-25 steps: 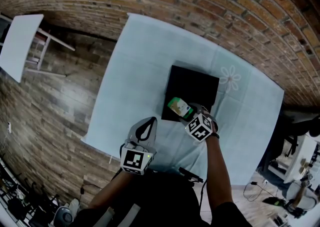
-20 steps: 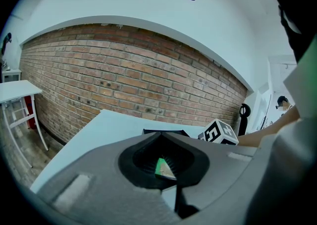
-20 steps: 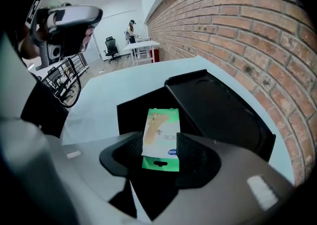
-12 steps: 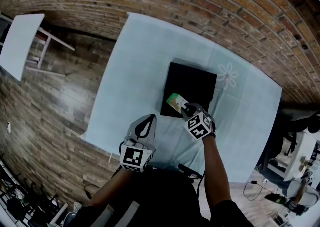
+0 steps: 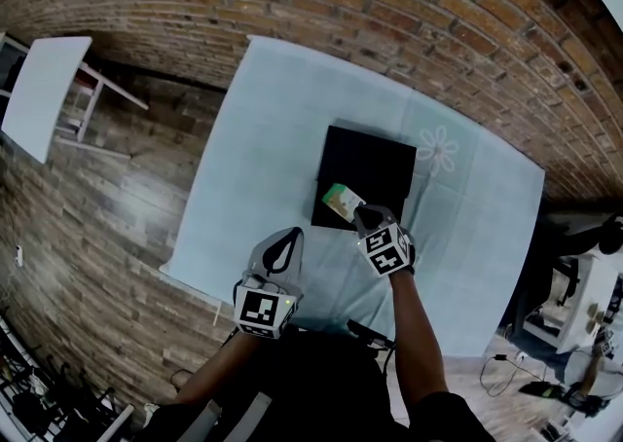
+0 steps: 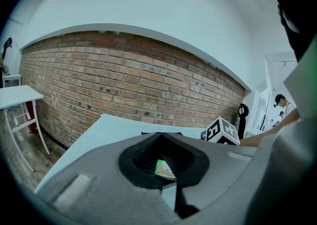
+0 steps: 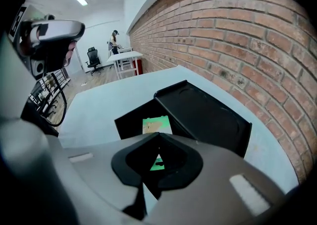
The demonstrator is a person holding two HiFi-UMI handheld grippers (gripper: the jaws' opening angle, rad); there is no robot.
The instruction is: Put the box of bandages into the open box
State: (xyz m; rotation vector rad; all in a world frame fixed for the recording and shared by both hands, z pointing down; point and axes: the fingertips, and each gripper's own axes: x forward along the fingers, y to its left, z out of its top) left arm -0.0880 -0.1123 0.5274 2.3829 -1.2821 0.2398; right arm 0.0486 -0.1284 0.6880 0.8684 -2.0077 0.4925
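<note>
A box of bandages (image 5: 341, 200) lies inside the open box (image 7: 128, 121), with both tools closed and empty.

From above, the green and white box of bandages rests in the black compartment, near the corner closest to the person, just at 11 o'clock from the right tool (image 5: 359, 218). That tool's jaws have just been closing and now meet with nothing between them, and it hangs over the compartment's near edge. The lid (image 7: 208, 115) lies folded open at about 1 o'clock of the compartment, between it and the brick wall (image 5: 389, 2). The left tool (image 5: 284, 239), jaws also together and empty, hovers at 8 o'clock from the right one, over the near edge of the pale blue desk (image 5: 263, 138). A flower print (image 5: 440, 150) sits at 2 o'clock of the black box. A white table (image 5: 39, 90) stands on the wooden floor (image 5: 107, 206) at 9 o'clock, well apart from the desk.
</note>
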